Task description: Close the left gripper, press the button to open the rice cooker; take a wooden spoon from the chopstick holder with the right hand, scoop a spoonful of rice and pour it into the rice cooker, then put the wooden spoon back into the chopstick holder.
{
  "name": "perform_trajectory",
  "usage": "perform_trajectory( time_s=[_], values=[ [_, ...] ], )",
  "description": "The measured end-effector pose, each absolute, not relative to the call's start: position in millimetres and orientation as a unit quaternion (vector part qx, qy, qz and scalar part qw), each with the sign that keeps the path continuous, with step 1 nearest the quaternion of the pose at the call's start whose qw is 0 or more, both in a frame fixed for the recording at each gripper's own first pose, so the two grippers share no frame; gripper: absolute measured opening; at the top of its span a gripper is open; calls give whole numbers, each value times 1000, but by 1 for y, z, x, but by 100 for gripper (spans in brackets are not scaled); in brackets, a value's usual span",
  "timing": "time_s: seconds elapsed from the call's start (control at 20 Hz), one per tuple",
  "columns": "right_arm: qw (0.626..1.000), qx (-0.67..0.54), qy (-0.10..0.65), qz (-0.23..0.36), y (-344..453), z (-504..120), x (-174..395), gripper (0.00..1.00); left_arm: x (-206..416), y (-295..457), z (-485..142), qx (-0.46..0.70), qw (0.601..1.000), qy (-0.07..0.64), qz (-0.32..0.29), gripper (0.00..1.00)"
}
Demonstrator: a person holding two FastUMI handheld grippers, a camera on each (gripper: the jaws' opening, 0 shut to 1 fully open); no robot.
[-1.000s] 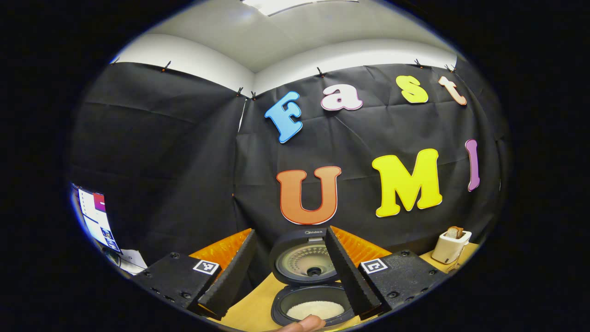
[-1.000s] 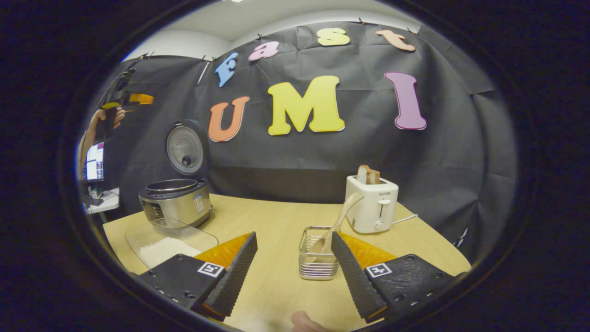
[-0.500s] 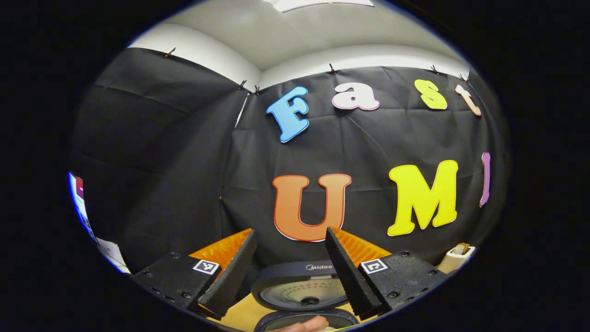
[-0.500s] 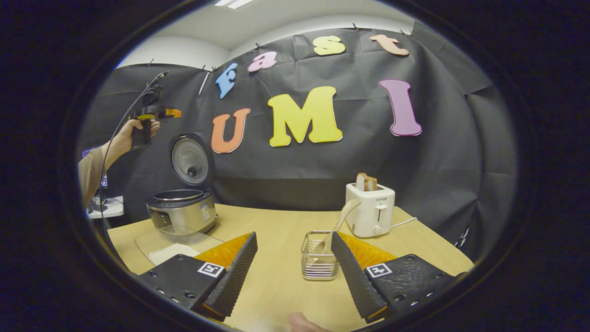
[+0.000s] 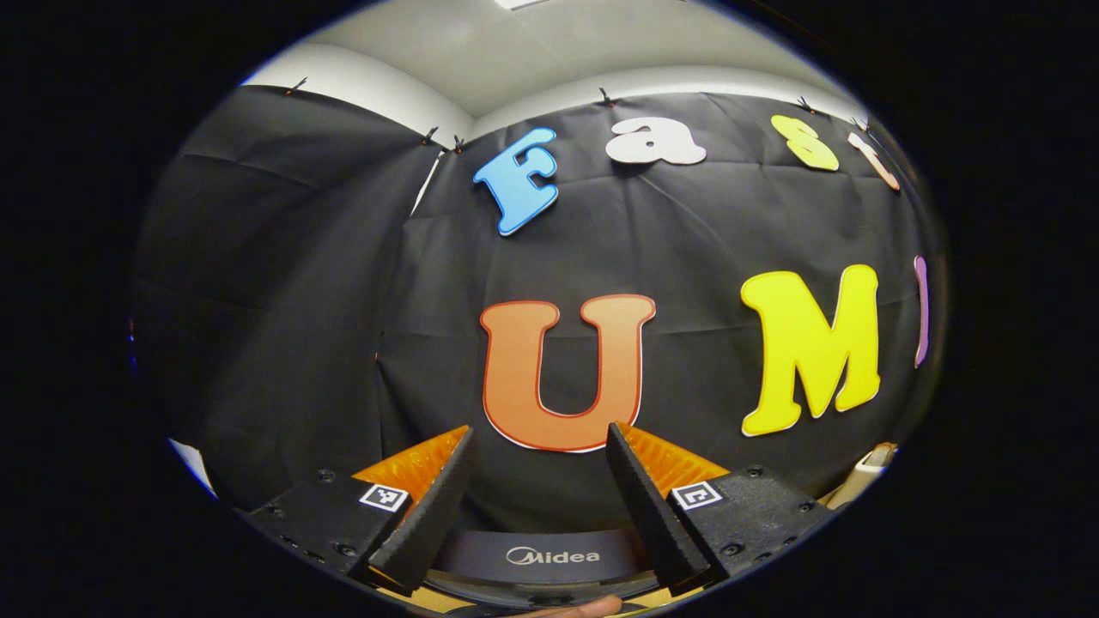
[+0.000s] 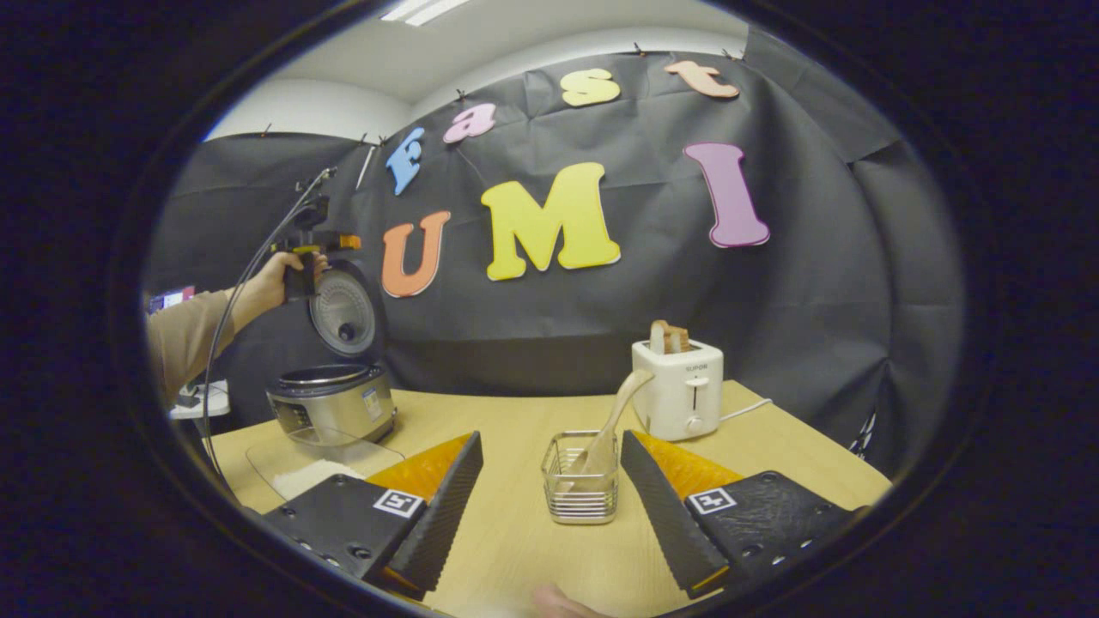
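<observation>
Open rice cooker [image 6: 333, 403], lid logo seemingly "Midea"; "SUPOR" toaster [image 6: 678, 388].

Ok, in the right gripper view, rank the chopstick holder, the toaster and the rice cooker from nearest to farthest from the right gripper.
1. Chopstick holder: just ahead of the right gripper, between its open fingers, wooden spoon standing in it.
2. Toaster: behind the holder, to the right, near the wall.
3. Rice cooker: far left, lid up, the left gripper above it.
</observation>
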State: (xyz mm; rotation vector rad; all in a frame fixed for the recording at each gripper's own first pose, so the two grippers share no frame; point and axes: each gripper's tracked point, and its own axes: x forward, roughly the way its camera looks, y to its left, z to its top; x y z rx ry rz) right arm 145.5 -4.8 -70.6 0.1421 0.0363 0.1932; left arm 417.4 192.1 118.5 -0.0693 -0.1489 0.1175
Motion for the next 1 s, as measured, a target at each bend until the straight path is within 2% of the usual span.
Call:
perform_trajectory(
  time_s=[0.1, 0.15, 0.3, 0.4, 0.45, 0.5, 0.55, 0.7, 0.75, 0.9, 0.95, 1.0],
  values=[
    [992, 78, 7, 99, -5, -65, 143, 96, 425, 194, 104, -45, 997, -45, 53, 95],
    [992, 79, 5, 97, -6, -64, 143, 91, 423, 197, 109, -42, 996, -55, 57, 94],
    [993, 73, 3, 96, -2, -62, 133, 92, 413, 192, 97, -37, 997, -32, 57, 95],
    [993, 67, 5, 95, 0, -61, 121, 91, 397, 189, 95, -34, 998, -26, 55, 95],
    [993, 62, 6, 96, 2, -61, 115, 96, 388, 188, 92, -35, 998, -21, 53, 95],
    [994, 58, 3, 95, 4, -58, 109, 91, 379, 187, 88, -35, 998, -19, 52, 95],
    [994, 54, -2, 92, 4, -55, 102, 95, 367, 185, 83, -35, 998, -17, 52, 95],
    [997, 38, -18, 59, -1, -47, 89, 96, 333, 177, 65, -31, 998, -12, 49, 94],
    [997, 38, -16, 61, 6, -46, 82, 91, 323, 174, 57, -30, 999, -7, 45, 94],
    [997, 54, 0, 57, 16, -42, 68, 100, 295, 167, 36, -30, 999, 0, 37, 94],
    [997, 63, 5, 53, 17, -40, 63, 96, 289, 164, 28, -27, 999, 4, 34, 94],
    [996, 71, 10, 53, 20, -39, 58, 96, 282, 160, 16, -25, 999, 15, 29, 94]
  ],
)
